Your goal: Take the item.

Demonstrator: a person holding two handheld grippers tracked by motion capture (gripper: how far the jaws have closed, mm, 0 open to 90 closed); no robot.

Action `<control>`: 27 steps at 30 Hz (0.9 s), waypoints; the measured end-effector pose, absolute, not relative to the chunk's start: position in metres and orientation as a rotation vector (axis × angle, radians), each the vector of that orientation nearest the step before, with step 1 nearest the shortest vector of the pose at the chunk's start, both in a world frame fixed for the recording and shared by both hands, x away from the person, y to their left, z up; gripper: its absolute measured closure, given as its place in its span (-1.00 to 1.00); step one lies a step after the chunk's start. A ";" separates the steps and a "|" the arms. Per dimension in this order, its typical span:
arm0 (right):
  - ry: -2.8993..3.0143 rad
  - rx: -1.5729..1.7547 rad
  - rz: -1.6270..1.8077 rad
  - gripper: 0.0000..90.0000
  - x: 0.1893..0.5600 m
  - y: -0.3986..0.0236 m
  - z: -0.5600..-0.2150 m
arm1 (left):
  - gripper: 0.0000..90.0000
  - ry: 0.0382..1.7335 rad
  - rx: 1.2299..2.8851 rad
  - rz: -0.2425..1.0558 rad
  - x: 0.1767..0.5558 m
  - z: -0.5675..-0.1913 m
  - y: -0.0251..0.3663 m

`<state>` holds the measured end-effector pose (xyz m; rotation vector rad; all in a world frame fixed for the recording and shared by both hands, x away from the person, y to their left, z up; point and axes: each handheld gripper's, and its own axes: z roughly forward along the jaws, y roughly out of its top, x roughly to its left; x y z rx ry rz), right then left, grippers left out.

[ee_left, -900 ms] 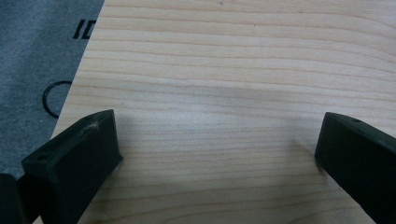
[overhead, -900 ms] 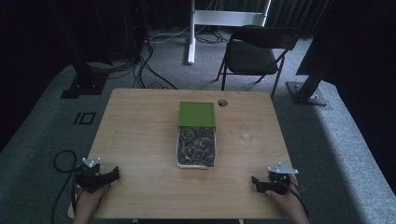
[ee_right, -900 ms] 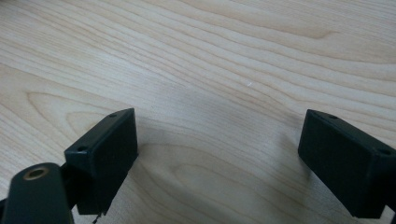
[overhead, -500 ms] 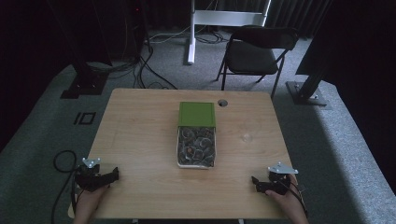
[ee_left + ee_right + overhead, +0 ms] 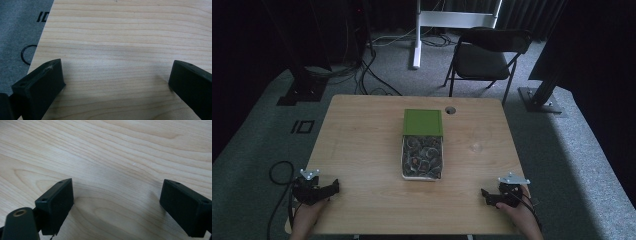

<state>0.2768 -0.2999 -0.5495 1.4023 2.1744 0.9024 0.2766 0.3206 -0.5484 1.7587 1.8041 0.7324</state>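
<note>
A white tray [image 5: 402,167] full of small dark round parts lies at the middle of the wooden table [image 5: 362,140], with a green box [image 5: 423,121] butted against its far end. My left gripper [image 5: 333,187] rests on the table near the front left corner, held by a hand, jaws wide apart over bare wood [image 5: 117,70]. Near the front right corner my right gripper [image 5: 485,194] rests the same way, open with nothing between its jaws [image 5: 117,195].
A round cable hole [image 5: 450,110] sits near the table's far edge. A small clear object [image 5: 476,147] lies right of the tray. A folding chair [image 5: 484,55] and a white stand [image 5: 417,35] are behind the table; cables lie on the grey carpet.
The left gripper has shifted slightly toward the table's front left corner. The right gripper has kept still.
</note>
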 end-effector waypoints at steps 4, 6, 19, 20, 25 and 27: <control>2.163 1.402 0.920 -0.73 0.276 -0.300 -0.545 | -0.99 1.804 1.759 0.732 0.277 -0.548 0.321; 2.155 1.408 0.936 -0.73 0.276 -0.299 -0.541 | -0.99 1.804 1.759 0.732 0.277 -0.548 0.321; 2.119 1.379 0.998 -0.73 0.284 -0.295 -0.516 | -0.99 1.804 1.759 0.732 0.277 -0.548 0.321; 2.120 1.372 1.006 -0.73 0.284 -0.294 -0.513 | -0.99 1.804 1.759 0.732 0.277 -0.548 0.321; 2.117 1.351 1.035 -0.73 0.286 -0.289 -0.504 | -0.99 1.804 1.759 0.732 0.277 -0.548 0.321; 2.117 1.340 1.044 -0.73 0.288 -0.286 -0.500 | -0.99 1.804 1.759 0.732 0.277 -0.548 0.321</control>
